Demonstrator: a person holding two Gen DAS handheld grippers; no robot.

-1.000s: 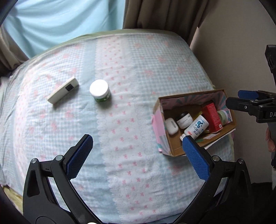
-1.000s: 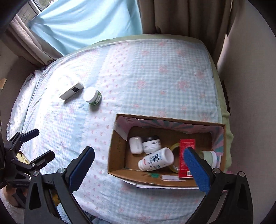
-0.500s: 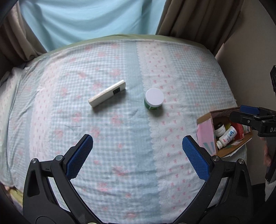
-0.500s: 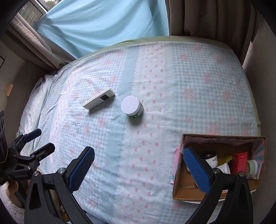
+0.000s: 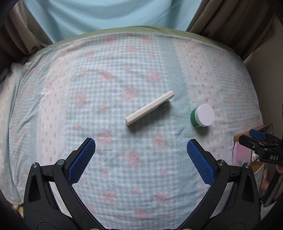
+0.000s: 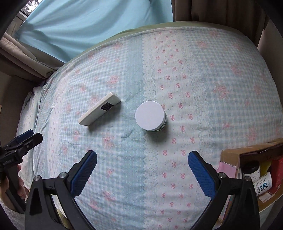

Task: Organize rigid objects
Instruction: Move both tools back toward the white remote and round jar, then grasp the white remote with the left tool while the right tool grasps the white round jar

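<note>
A white remote (image 5: 149, 107) lies slanted on the checked bedspread, just ahead of my left gripper (image 5: 141, 159), which is open and empty. A green jar with a white lid (image 5: 202, 118) stands to the remote's right. In the right wrist view the jar (image 6: 150, 115) stands upright ahead of my right gripper (image 6: 142, 169), which is open and empty; the remote (image 6: 100, 111) lies to the jar's left. A cardboard box (image 6: 235, 154) at the lower right holds several bottles and a red carton.
The bed (image 5: 123, 62) fills both views, with curtains (image 5: 88, 16) behind it and a wall at the right. The box edge (image 5: 237, 139) shows at the bed's right side. Each gripper shows at the other view's edge.
Both grippers have swung left, away from the box. The remote and jar now sit nearer the centre of each view; the box has slid to the right edge.
</note>
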